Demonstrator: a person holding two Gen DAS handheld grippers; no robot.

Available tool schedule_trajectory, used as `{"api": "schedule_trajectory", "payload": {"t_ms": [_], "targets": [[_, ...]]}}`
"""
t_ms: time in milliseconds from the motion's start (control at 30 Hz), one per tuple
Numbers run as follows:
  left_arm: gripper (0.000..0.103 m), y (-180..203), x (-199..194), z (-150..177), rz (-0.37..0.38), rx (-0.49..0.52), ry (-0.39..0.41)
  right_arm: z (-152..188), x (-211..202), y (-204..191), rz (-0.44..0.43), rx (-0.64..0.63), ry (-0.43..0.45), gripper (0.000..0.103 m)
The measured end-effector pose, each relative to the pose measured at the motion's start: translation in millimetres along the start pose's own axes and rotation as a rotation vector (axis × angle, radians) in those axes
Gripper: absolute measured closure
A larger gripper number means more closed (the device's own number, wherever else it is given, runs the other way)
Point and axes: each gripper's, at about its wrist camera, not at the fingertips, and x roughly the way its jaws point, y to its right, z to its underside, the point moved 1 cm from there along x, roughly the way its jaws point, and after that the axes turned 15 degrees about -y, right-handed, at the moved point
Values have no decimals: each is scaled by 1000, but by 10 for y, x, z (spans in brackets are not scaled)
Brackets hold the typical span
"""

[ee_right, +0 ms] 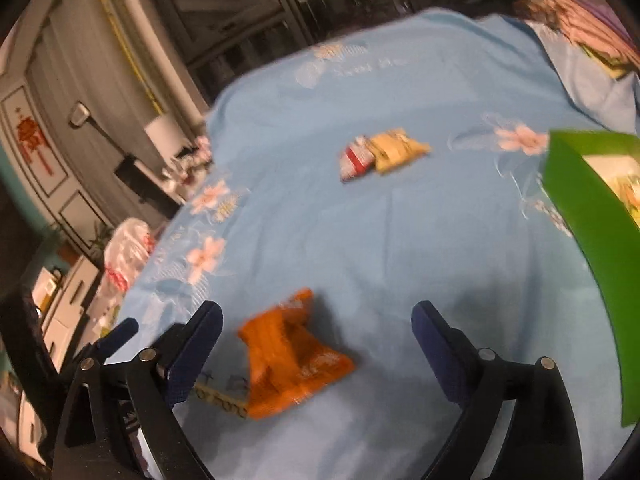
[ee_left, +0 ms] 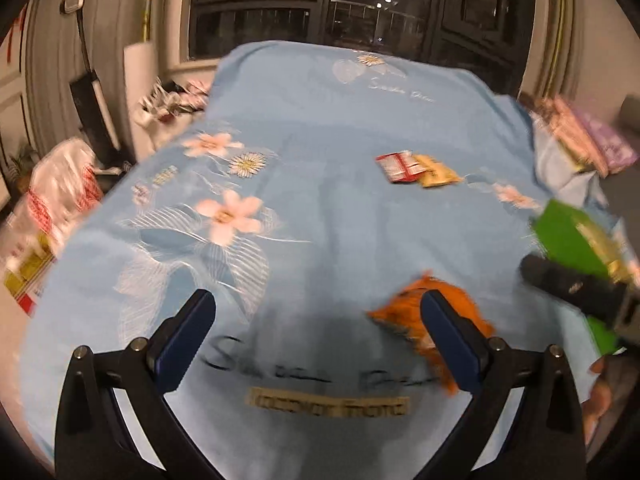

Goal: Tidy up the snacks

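Left gripper [ee_left: 318, 314] with black angular arms, dark blue padded fingers [ee_left: 186, 336], silver screws at the pivots, right gripper [ee_right: 316, 326] built alike

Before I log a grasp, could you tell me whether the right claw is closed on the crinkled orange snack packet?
No: the right claw stands wide open, and the crinkled orange snack packet lies on the light blue floral cloth between its fingers, untouched.

Packet [ee_right: 294, 354] on bedsheet [ee_right: 400, 240] near front, two packets [ee_right: 382, 154] touching farther back, box [ee_right: 592, 240] at right.
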Motion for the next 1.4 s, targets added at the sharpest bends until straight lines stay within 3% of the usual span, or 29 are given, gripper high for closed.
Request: {"api": "schedule_trajectory", "payload": {"t_ms": [100, 267, 367, 433, 500, 567, 700, 833, 900, 1033, 1100, 1200, 1400], "targets": [[0, 103, -4, 71, 53, 54, -7, 24, 13, 69, -40, -22, -24, 8], [0, 277, 63, 203, 69, 101, -24, 63, -36, 193, 185, -35, 22, 8], [0, 366, 83, 273, 95, 113, 5, 124, -157, 116, 324, -111, 121, 8], [0, 444, 114, 298, 173, 146, 6, 125, -181, 111, 291, -117, 131, 8], [0, 515, 218, 289, 256, 171, -47, 106, -192, 138, 211, -96, 103, 8], [0, 552, 297, 305, 304, 159, -73, 80, -178, 156, 200, -76, 89, 8], [1, 657, 395, 315, 299, 183, -93, 81, -68, 74, 380, -122, 89, 8], [0, 679, 433, 266, 333, 166, -98, 68, -12, -42, 442, -206, 110, 8], [0, 662, 442, 265, 353, 147, -105, -2, 48, 0, 339, -172, 54, 8], [1, 647, 501, 262, 385, 141, -142, -188, 246, 208, -59, 14, -123, 8], [2, 642, 506, 258, 402, 148, -149, -272, 342, 259, -180, 58, -179, 8], [4, 606, 484, 236, 391, 154, -148, -315, 421, 241, -188, 51, -197, 8], [15, 466, 461, 200, 410, 152, -159, -264, 513, 197, -351, 67, -264, 9]]}}
